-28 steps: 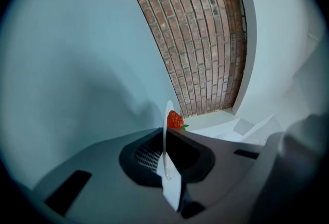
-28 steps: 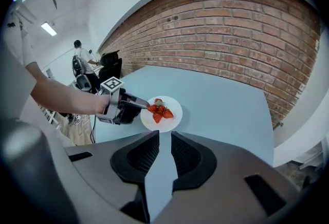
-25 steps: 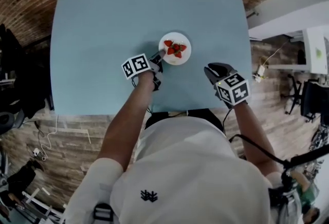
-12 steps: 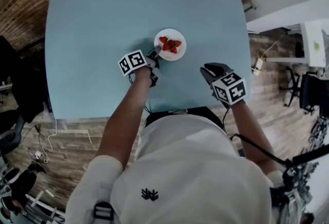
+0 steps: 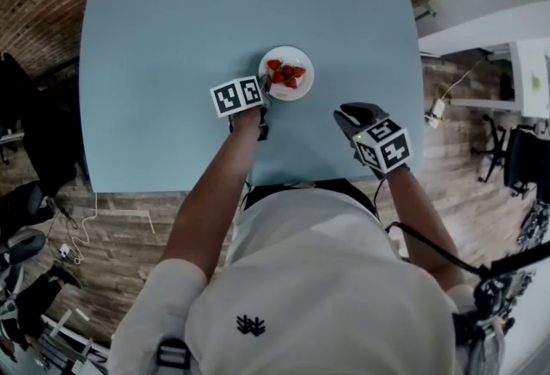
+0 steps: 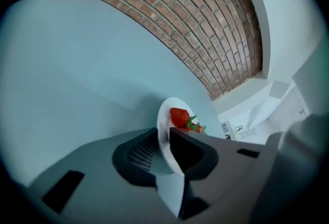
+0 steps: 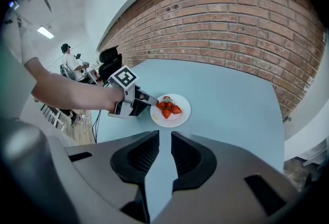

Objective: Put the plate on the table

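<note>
A white plate with several strawberries is over the middle of the light blue table, low to its top; I cannot tell whether it touches. My left gripper is shut on the plate's near left rim. In the left gripper view the plate runs edge-on between the jaws, with a strawberry past them. The right gripper view shows the plate level, with the left gripper at its rim. My right gripper hangs shut and empty at the table's front right, well short of the plate.
A brick wall stands behind the table. A white desk and dark chairs stand at the right, off the table. Cables lie on the wood floor at the left. A person is far back in the right gripper view.
My left gripper has turned at the wrist, so its marker cube now faces up and sits nearer the plate. The plate has hardly shifted on the table. The right gripper has stayed put.
</note>
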A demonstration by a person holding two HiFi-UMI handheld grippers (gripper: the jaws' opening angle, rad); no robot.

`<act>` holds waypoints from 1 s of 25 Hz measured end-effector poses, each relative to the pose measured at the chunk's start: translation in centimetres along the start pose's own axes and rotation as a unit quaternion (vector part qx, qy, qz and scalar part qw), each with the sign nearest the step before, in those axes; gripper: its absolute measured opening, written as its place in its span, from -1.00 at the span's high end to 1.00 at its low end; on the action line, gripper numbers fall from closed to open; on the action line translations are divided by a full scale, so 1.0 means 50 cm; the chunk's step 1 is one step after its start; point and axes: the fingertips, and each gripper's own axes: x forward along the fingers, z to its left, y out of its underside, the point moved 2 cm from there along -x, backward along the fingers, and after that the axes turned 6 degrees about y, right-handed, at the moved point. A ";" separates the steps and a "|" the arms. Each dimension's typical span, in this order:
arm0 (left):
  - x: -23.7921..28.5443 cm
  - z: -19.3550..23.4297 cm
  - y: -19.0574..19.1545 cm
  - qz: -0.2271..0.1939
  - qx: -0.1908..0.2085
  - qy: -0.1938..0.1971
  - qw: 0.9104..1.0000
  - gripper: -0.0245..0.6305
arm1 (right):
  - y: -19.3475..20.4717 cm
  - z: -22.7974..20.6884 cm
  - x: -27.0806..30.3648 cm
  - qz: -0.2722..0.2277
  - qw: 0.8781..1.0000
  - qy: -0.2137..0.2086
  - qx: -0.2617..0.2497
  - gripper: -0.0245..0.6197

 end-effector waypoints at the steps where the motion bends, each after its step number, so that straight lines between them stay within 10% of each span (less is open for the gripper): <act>1: -0.002 0.001 -0.001 0.003 0.017 -0.014 1.000 0.74 | 0.001 -0.001 0.000 0.000 1.000 -0.002 -0.001 0.69; 25: -0.177 -0.187 0.054 -0.050 0.177 -0.060 0.981 0.74 | 0.043 -0.058 -0.085 -0.071 0.995 -0.055 -0.047 0.69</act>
